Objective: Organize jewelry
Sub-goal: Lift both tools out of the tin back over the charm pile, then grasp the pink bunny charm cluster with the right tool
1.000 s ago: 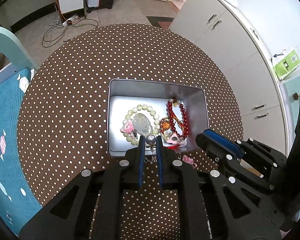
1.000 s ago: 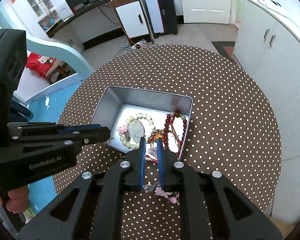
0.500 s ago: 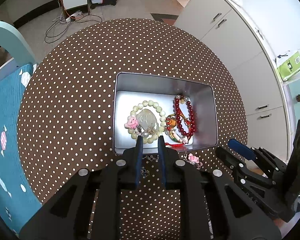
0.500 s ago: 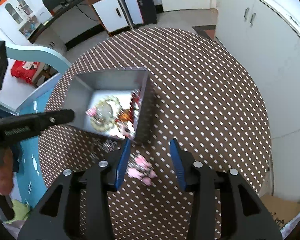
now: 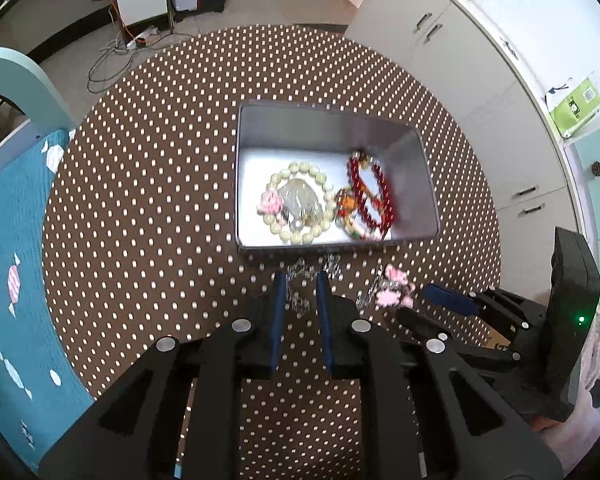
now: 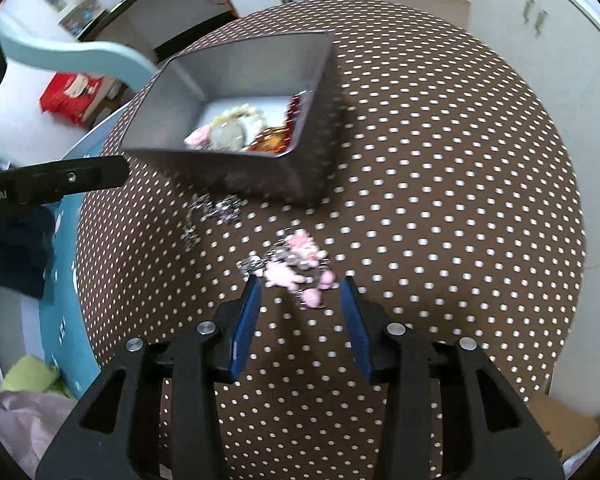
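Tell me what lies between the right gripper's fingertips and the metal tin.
In the right wrist view, the pink charm bracelet lies just ahead of the open right gripper; beyond it, bare dotted tablecloth up to the metal tin.

Both rigs look the same: the left gripper (image 5: pixel 300 280) and right gripper (image 6: pixel 300 284) are chunky matte black plastic with triangular cutouts in the arms, round silver screws at the pivots, and blue pads lining the jaws. The left one carries white "obot.AI" lettering, and the right one's black box has a tiny green light.
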